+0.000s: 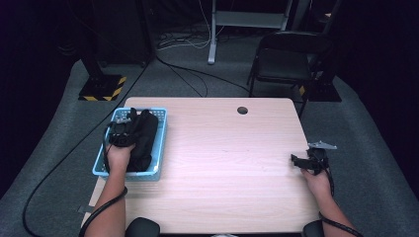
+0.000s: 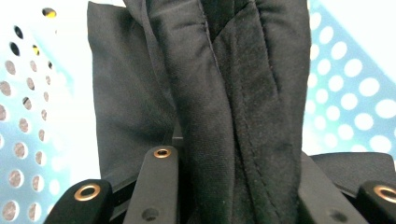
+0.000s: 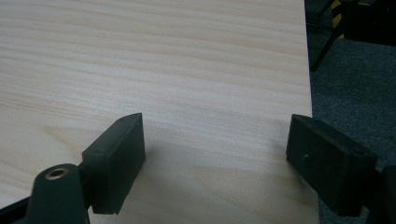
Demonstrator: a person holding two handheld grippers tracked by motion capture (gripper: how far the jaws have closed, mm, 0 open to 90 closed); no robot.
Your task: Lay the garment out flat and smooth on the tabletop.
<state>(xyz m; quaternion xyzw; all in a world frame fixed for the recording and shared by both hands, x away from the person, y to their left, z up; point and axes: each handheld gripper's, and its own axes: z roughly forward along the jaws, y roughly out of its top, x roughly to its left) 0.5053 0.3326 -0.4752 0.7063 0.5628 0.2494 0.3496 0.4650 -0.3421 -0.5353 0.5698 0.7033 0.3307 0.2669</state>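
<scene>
A black cloth garment (image 1: 142, 136) lies bunched in a light blue perforated basket (image 1: 161, 143) at the table's left side. My left gripper (image 1: 123, 126) reaches into the basket from the near side and is shut on the garment. In the left gripper view, folds of the garment (image 2: 233, 84) run up between the two black jaws of the left gripper (image 2: 233, 163), with the basket's holed walls (image 2: 350, 84) behind. My right gripper (image 1: 296, 160) rests low near the table's right edge, pointing left. Its jaws stand wide apart over bare wood, the right gripper (image 3: 215, 140) holding nothing.
The light wooden table (image 1: 222, 148) has a round cable hole (image 1: 242, 110) near its far edge. Its right edge (image 3: 308, 70) runs close beside my right jaw. A black chair (image 1: 284, 59) stands beyond the far right corner; a striped stand base (image 1: 101, 89) and cables lie on the floor.
</scene>
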